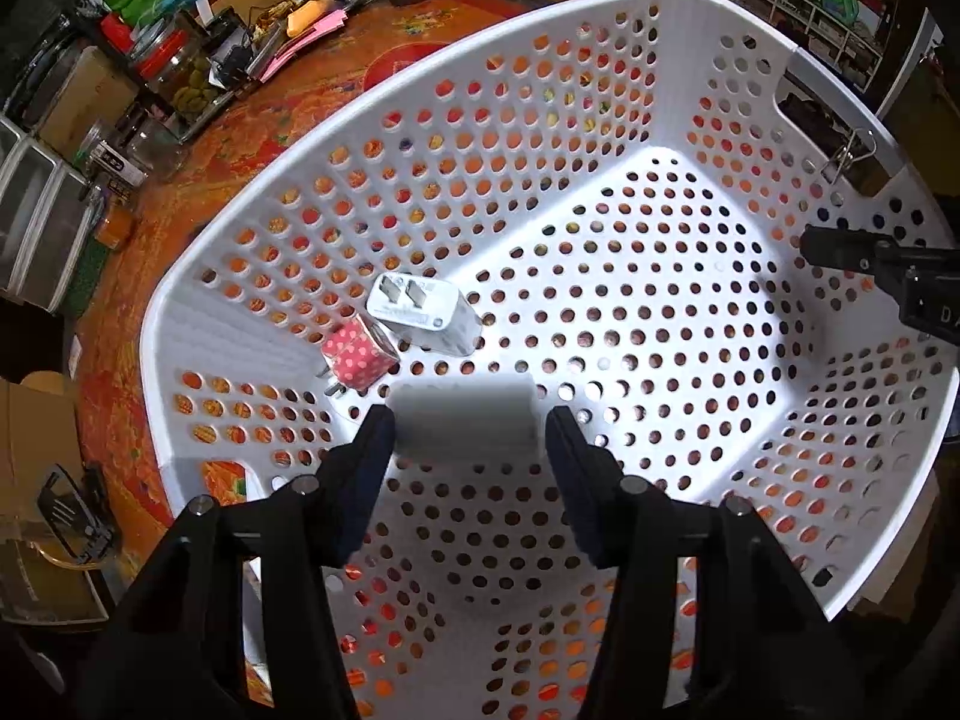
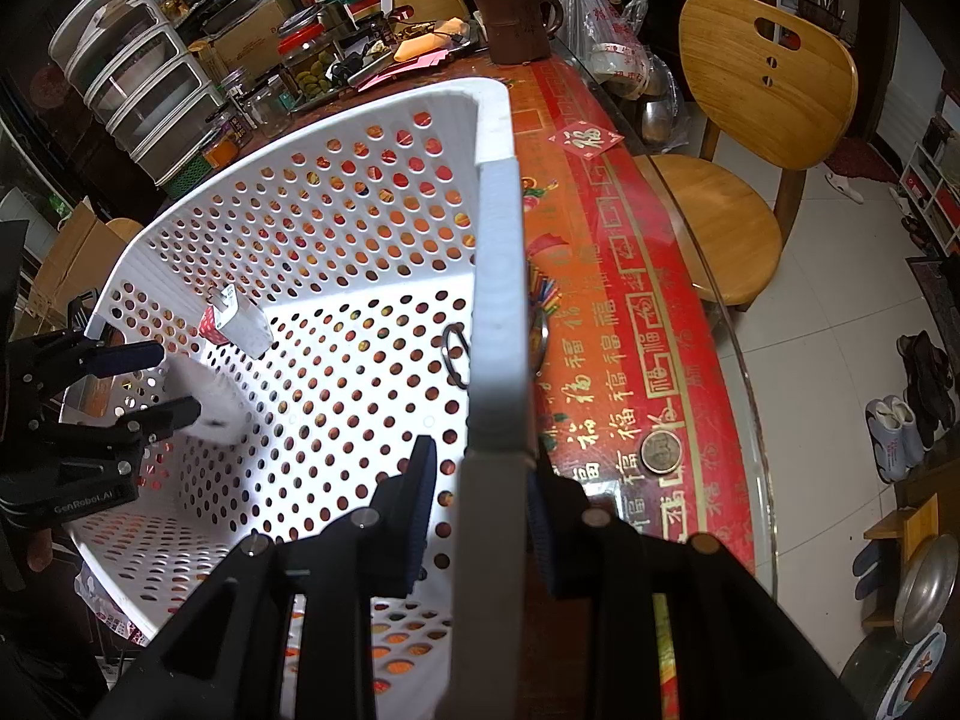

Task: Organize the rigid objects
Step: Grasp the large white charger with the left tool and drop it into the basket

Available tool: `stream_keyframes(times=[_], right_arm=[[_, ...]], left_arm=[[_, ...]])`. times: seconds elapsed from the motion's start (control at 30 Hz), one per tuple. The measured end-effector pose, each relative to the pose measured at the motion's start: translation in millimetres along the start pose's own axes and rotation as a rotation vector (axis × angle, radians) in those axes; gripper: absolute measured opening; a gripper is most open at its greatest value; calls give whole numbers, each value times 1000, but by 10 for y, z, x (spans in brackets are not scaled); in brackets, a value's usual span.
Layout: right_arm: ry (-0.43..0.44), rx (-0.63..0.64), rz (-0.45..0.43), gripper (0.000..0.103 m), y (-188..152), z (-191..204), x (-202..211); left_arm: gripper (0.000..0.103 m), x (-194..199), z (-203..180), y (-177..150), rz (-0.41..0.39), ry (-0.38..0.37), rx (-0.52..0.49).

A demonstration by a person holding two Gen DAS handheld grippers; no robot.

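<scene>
Two chargers, a white one (image 1: 423, 315) and a red dotted one (image 1: 359, 358), lie touching on the floor of the white basket (image 1: 456, 120). Your left gripper (image 1: 469, 427), inside that basket, has its fingers spread around a blurred white block (image 1: 465, 420); whether they touch it is unclear. Your right gripper (image 2: 480, 480) straddles the basket's rim, jaws parted.

Left gripper (image 1: 468, 426) held inside the basket (image 1: 600, 18), fingers spread wider than the blurred white block (image 1: 465, 417) between them; right gripper (image 2: 480, 480) straddles the basket rim (image 2: 498, 300), fingers apart.
</scene>
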State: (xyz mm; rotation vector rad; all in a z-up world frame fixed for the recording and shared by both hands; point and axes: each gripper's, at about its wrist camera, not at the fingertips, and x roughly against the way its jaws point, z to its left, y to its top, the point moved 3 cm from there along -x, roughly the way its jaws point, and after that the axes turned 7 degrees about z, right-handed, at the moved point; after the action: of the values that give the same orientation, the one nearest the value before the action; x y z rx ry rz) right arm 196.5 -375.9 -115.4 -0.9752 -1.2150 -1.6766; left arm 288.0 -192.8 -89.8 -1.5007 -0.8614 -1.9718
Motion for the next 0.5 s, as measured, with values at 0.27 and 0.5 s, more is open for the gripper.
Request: stream_keyframes(times=[0.27, 0.5], right_arm=[[0, 4, 3, 29, -2, -4, 17], [0, 5, 2, 29, -1, 4, 17]], left_arm=[[86, 313, 90, -82, -119, 7, 1], [92, 849, 579, -553, -288, 74, 127]])
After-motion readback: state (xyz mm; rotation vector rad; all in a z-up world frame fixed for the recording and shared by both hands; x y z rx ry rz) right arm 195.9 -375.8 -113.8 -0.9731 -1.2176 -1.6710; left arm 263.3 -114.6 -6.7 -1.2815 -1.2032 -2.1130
